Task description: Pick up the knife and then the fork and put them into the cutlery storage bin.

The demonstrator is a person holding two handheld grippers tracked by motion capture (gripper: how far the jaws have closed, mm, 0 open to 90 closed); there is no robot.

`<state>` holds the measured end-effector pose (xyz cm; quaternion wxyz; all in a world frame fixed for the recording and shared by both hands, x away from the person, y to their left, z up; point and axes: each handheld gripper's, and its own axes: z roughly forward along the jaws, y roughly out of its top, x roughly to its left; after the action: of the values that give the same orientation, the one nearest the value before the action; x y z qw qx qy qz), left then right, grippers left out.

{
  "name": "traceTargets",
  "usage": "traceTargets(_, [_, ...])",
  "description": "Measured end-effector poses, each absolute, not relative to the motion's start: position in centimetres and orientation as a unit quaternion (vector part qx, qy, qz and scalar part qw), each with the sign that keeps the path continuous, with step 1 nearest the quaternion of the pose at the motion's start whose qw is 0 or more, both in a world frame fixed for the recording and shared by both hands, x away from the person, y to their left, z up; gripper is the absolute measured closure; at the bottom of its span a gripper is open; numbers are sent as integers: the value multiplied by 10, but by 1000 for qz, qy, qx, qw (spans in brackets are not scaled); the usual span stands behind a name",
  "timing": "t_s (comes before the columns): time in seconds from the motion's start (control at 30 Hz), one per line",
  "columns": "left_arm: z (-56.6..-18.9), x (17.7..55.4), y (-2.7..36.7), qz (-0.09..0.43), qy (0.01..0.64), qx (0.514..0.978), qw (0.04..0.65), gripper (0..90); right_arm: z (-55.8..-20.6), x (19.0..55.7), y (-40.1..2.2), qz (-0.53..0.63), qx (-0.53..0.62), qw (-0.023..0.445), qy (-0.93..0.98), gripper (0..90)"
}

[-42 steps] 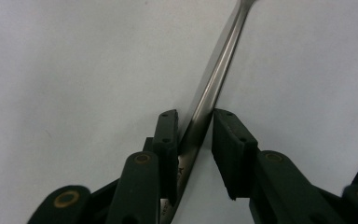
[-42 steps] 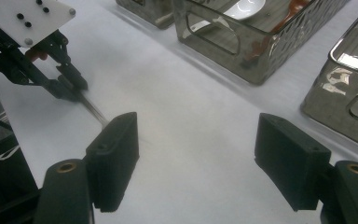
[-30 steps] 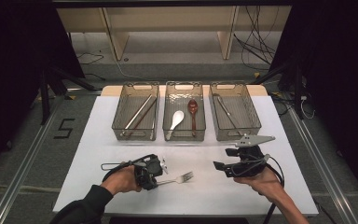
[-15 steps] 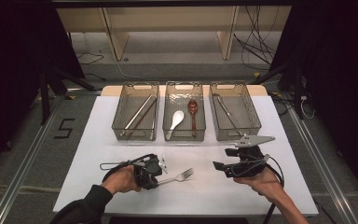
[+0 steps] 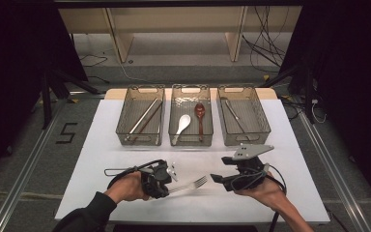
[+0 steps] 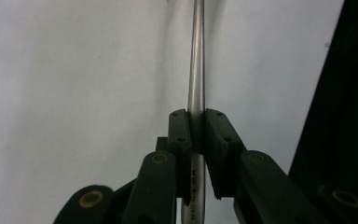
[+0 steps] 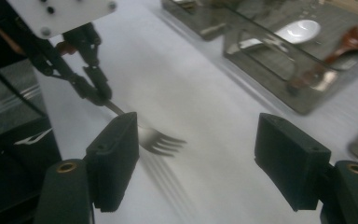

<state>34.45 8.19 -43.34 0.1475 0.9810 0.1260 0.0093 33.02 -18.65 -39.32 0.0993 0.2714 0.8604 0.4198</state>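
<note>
Metal fork [image 5: 189,184] held by its handle between the clenched jaws of the left gripper [image 5: 166,178], tines pointing toward the right gripper [image 5: 217,178], above the white table [image 5: 101,145]. The right gripper's jaws stand wide apart and hold nothing; the tines lie just beside its tips. Beyond, well apart, three clear bins: left bin [image 5: 141,122] with chopsticks, middle bin [image 5: 191,121] with a white spoon [image 5: 182,126] and brown spoon [image 5: 200,116], right bin [image 5: 243,121] with cutlery
</note>
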Motion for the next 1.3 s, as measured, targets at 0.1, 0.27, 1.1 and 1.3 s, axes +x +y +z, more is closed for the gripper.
traceTargets(0.1, [-429,341,78,2,118,982,150,805,-395,324,-174,410,241,100,874,313])
traceTargets(0.27, [-425,337,73,-6,111,983,150,805,-401,312,-153,391,191,103,895,328])
traceTargets(1.1, [-412,332,57,-65,92,982,155,804,-431,288,-112,271,43,160,948,556])
traceTargets(1.3, [-412,332,56,-69,94,981,155,804,-433,286,-112,264,33,162,950,630])
